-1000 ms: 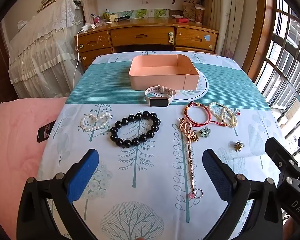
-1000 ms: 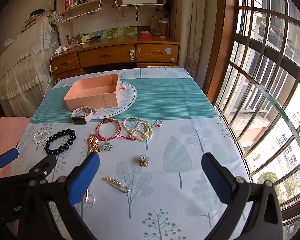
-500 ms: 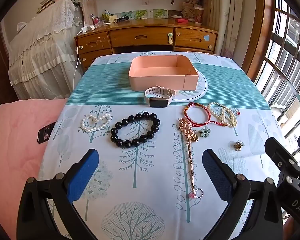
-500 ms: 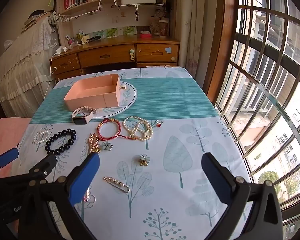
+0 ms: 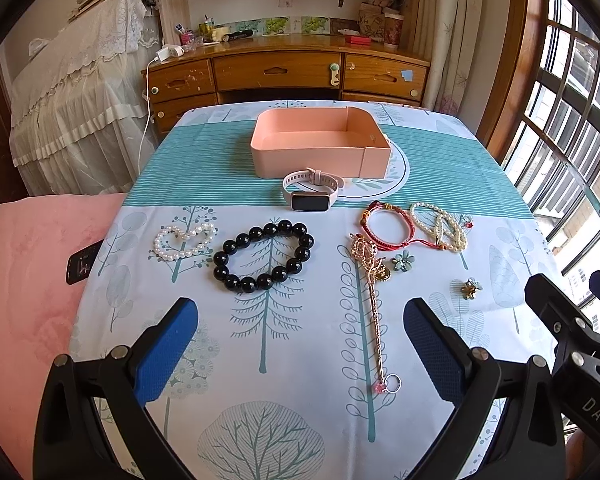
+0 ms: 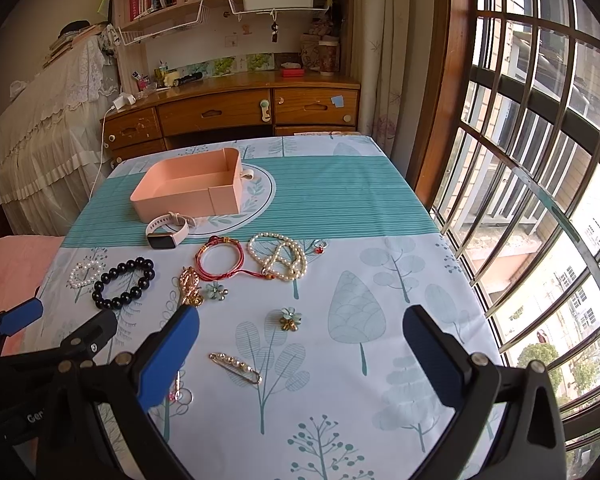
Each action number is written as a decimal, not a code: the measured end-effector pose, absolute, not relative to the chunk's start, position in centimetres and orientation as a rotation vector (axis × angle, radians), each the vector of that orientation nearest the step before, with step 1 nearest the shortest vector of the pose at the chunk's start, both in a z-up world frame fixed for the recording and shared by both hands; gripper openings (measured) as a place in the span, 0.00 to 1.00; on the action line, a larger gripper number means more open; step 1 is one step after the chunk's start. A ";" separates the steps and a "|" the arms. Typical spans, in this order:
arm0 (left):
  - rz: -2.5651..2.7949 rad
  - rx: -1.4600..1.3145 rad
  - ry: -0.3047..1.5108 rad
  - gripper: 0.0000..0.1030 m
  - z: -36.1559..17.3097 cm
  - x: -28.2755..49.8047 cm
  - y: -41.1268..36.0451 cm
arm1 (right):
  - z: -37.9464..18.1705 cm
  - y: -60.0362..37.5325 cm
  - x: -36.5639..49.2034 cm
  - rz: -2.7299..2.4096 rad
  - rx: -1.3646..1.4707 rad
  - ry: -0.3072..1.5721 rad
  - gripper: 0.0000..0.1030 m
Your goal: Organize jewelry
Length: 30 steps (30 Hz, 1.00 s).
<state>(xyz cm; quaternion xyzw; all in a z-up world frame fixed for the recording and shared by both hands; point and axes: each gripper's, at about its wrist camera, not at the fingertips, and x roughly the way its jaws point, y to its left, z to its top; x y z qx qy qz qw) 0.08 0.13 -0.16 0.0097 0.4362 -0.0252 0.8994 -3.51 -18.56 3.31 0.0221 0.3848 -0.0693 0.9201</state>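
L gripper [image 5: 300, 344] & R gripper [image 6: 300, 356] both wide open, holding nothing, bottom of frame. Jewelry spread mid-frame; pink box [image 5: 320, 156] upper center.

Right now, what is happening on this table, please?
A person holds the left hand-held gripper and the right hand-held gripper open above the table, gripping nothing. The pink box looks empty. The smartwatch, black bead bracelet and pearl brooch pin lie on the tablecloth, not yet sorted.

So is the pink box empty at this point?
Empty as far as visible: the pink box shows bare inner walls and floor, though its near wall hides some floor.
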 end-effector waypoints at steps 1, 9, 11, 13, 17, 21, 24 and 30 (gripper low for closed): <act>-0.052 0.020 0.899 0.98 -0.1 0.1 0.1 | 3.5 -18.5 -3.8 -0.139 0.048 0.791 0.99; -0.051 0.012 0.889 0.98 0.2 -0.4 0.2 | 3.4 -18.5 -3.9 -0.121 0.060 0.785 0.99; -0.051 0.007 0.890 0.98 0.2 -0.5 0.2 | 3.4 -18.5 -3.9 -0.119 0.057 0.786 0.99; -0.049 0.004 0.893 0.98 0.2 -0.5 0.3 | 3.4 -18.4 -3.9 -0.119 0.051 0.786 0.99; -0.053 0.000 0.898 0.98 0.1 -0.7 0.4 | 3.4 -18.3 -4.0 -0.113 0.053 0.789 0.99; -0.059 -0.004 0.905 0.98 -0.1 -0.8 0.5 | 3.5 -18.2 -4.2 -0.111 0.050 0.784 0.99; -0.059 -0.004 0.908 0.98 -0.1 -0.9 0.5 | 3.5 -18.1 -4.3 -0.106 0.053 0.783 0.99; -0.057 -0.002 0.898 0.98 -0.1 -1.0 0.5 | 3.6 -18.1 -4.4 -0.102 0.051 0.782 0.99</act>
